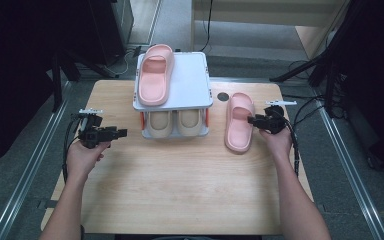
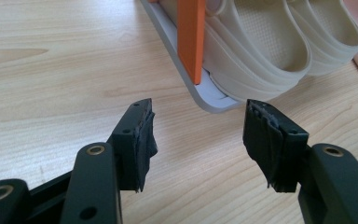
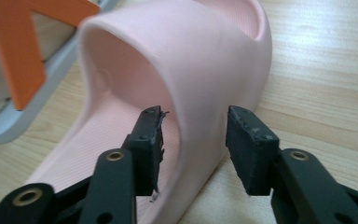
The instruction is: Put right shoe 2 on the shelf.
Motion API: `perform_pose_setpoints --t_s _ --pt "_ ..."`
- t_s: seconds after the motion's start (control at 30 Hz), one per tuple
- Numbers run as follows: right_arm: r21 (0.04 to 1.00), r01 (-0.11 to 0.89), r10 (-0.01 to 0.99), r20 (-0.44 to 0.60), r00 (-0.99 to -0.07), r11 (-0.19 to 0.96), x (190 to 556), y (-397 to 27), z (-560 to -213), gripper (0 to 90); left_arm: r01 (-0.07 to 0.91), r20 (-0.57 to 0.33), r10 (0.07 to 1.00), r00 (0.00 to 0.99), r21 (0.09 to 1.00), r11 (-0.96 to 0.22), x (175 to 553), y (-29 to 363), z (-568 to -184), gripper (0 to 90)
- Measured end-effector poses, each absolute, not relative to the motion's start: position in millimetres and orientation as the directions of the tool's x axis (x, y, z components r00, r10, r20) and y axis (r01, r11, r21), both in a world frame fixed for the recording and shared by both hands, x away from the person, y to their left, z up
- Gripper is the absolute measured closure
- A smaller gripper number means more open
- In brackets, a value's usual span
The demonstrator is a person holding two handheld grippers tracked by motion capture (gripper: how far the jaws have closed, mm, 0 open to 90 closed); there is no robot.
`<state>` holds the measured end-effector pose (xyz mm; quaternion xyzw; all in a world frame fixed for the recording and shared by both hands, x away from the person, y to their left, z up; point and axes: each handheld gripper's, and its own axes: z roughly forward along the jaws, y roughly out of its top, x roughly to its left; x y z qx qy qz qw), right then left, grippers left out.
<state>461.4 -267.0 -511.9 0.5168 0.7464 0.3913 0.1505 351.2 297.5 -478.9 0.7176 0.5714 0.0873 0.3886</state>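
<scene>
Nearest the camera, two forearms reached in over the table [image 1: 180, 200], each hand carrying one gripper. On the left, the left gripper [image 1: 122, 132] hovered above bare wood just beside the shoe rack [image 1: 192, 75], its jaws spread wide with nothing between them. The rack had two tiers: one pink slipper [image 1: 155, 75] lay on the top shelf, and two beige slippers [image 1: 174, 122] sat side by side on the lower one.

Further right, the second pink slipper [image 1: 240, 122] lay flat on the table just beside the rack. The right gripper [image 3: 193, 135] straddled the side wall of its strap, one jaw inside the arch and one outside; the jaws stood partly open, not visibly pressing, so nothing was held.

That slipper looked like moulded foam: probably light, soft and springy, not fragile, with a matte skin unlikely to slip. Its strap wall seemed the sensible hold, since the sole was too broad.

Count: two pink slippers, two beige, one rack, two grippers.
</scene>
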Motion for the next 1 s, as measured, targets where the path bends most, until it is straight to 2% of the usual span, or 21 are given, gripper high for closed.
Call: perform_pose_setpoints --t_s 0.1,0.37,0.47,0.77,1.0 --pt "0.716 0.675 0.902 0.157 -0.403 0.177 467 -265 -518 55.3 0.752 -0.320 0.890 0.326 0.658 -0.039 348 300 -480 43.1" --pt "0.710 0.694 0.903 0.215 -0.371 0.116 474 -266 -522 59.1 0.755 -0.323 0.892 0.316 0.655 -0.031 342 304 -481 43.1" --pt "0.709 0.697 0.909 0.215 -0.358 0.107 474 -266 -520 67.1 0.754 -0.323 0.892 0.316 0.656 -0.030 343 304 -482 43.2" --pt "0.706 0.701 0.922 0.202 -0.332 0.098 472 -266 -515 81.6 0.757 -0.323 0.891 0.318 0.652 -0.033 344 302 -483 43.3" --pt "0.697 0.710 0.918 0.209 -0.337 0.102 471 -263 -511 83.6 0.755 -0.326 0.890 0.319 0.654 -0.031 345 303 -483 43.3"
